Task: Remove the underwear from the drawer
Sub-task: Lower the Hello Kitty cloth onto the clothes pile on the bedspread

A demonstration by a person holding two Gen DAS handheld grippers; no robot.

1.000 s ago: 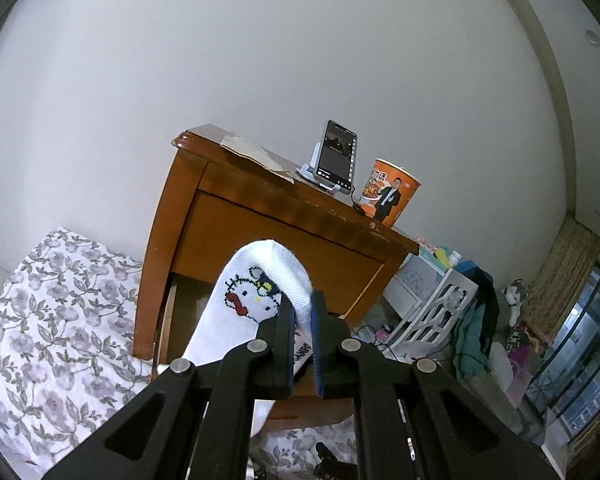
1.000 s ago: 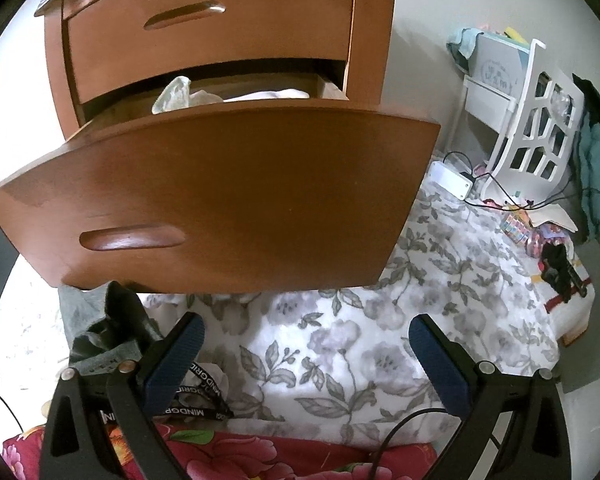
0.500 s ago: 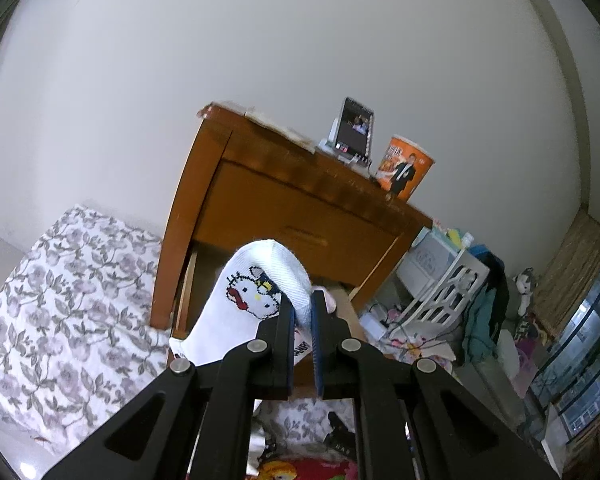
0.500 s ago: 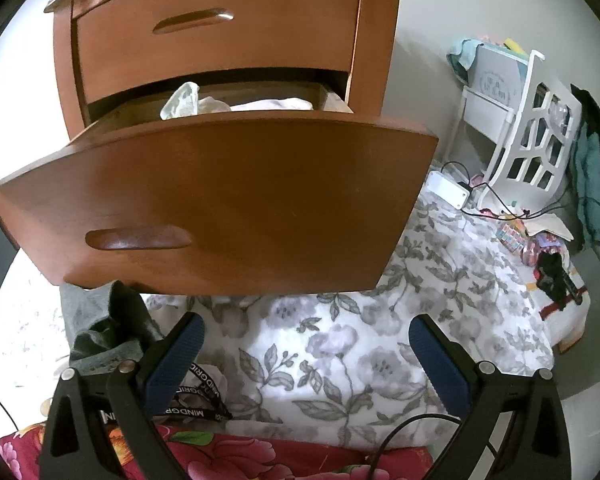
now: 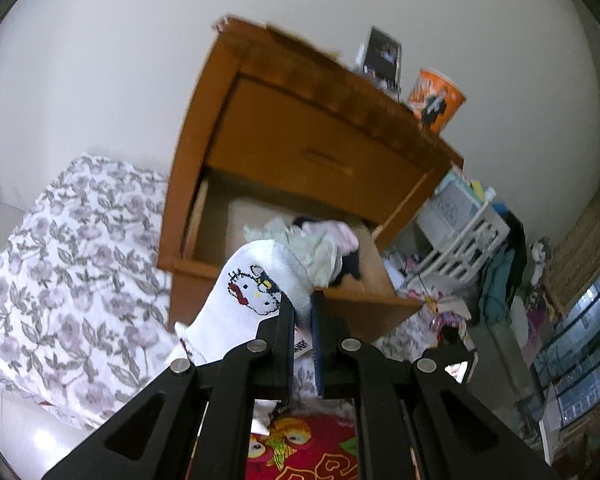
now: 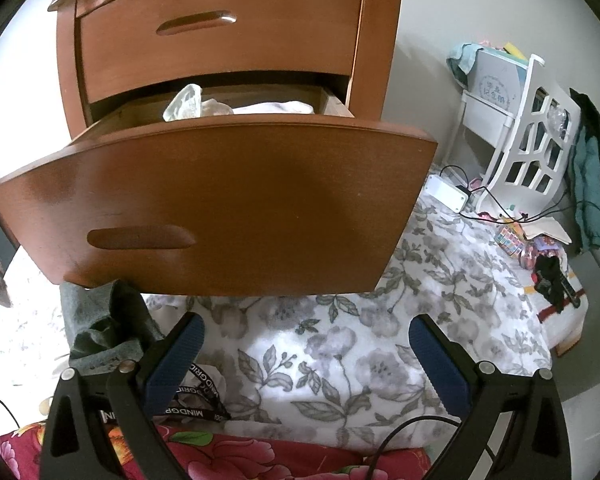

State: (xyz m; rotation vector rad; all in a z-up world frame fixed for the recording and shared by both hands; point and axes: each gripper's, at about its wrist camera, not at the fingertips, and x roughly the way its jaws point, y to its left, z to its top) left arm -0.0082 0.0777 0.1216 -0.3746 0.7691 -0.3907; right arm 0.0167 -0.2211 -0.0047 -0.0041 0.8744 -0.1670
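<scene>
Currently left claw is clamped narrow on a white sock with a cartoon cat face, pinched at its toe fold, the rest hanging down-left in front of the wooden nightstand. Right claw is spread wide, holding nothing, hovering over the floral bedsheet just below the front panel of the open lower drawer. Underwear: a loose heap of garments sits in the drawer toward its right rear corner, pale green, pink and black pieces tangled together; which piece is underwear I cannot tell for sure. From the right wrist view only a pale crumpled bit and some white fabric show above the drawer's front edge. Handling judgement: the pieces are light, soft and limp, not fragile, will drape and may drag neighbours along since they overlap. Best hold is probably a raised fold or bunched ridge on top of the heap, pinched from above with pads deep enough that thin cloth does not slip out; avoid grabbing at the drawer's side wall. A grey cloth lies on the bed under the drawer's left corner, beside a black lanyard. A phone on a stand and an orange cup sit on the nightstand's top surface near its right edge.
</scene>
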